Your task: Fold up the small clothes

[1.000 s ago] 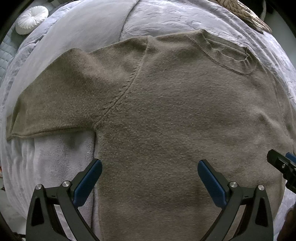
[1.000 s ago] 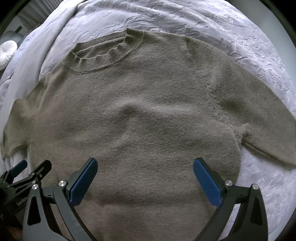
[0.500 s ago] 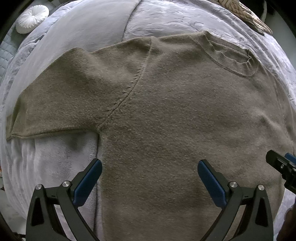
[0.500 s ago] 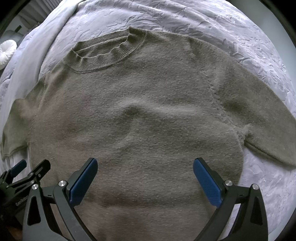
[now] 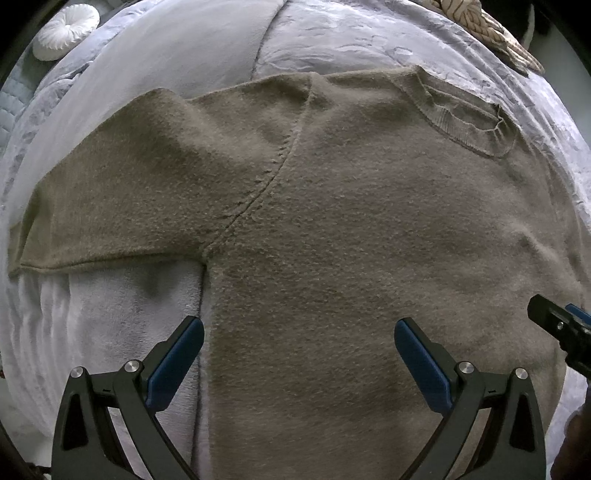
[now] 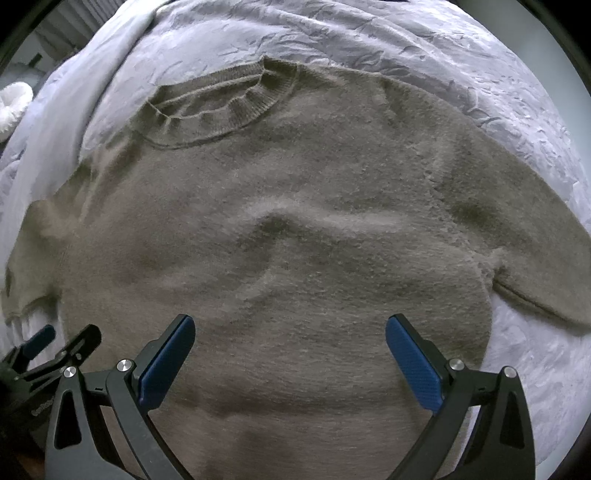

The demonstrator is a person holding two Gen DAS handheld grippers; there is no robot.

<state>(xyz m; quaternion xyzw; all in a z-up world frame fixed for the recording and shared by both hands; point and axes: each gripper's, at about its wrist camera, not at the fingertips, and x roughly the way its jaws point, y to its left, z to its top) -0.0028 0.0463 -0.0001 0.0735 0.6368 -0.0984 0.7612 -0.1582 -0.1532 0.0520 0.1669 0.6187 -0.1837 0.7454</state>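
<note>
A taupe knit sweater [image 5: 332,229] lies spread flat on a pale bed cover, collar [image 5: 465,122] away from me, left sleeve [image 5: 110,199] stretched out. In the right wrist view the same sweater [image 6: 295,236] shows its ribbed collar [image 6: 221,107] and right sleeve [image 6: 524,236]; a soft ridge wrinkles its chest. My left gripper [image 5: 299,354] hovers open over the sweater's lower left side. My right gripper [image 6: 290,350] hovers open over the lower body. Neither holds anything. Each gripper's tip shows at the other view's edge.
The grey bed cover [image 5: 332,44] surrounds the sweater, with a plush patch [image 5: 110,314] under the left sleeve. A round white cushion [image 5: 66,31] lies far left. A woven beige item [image 5: 491,33] sits at the far right.
Both views have drifted slightly, so the sweater sits a little lower and further right in the left wrist view. Both grippers stay open; the sweater lies as before.
</note>
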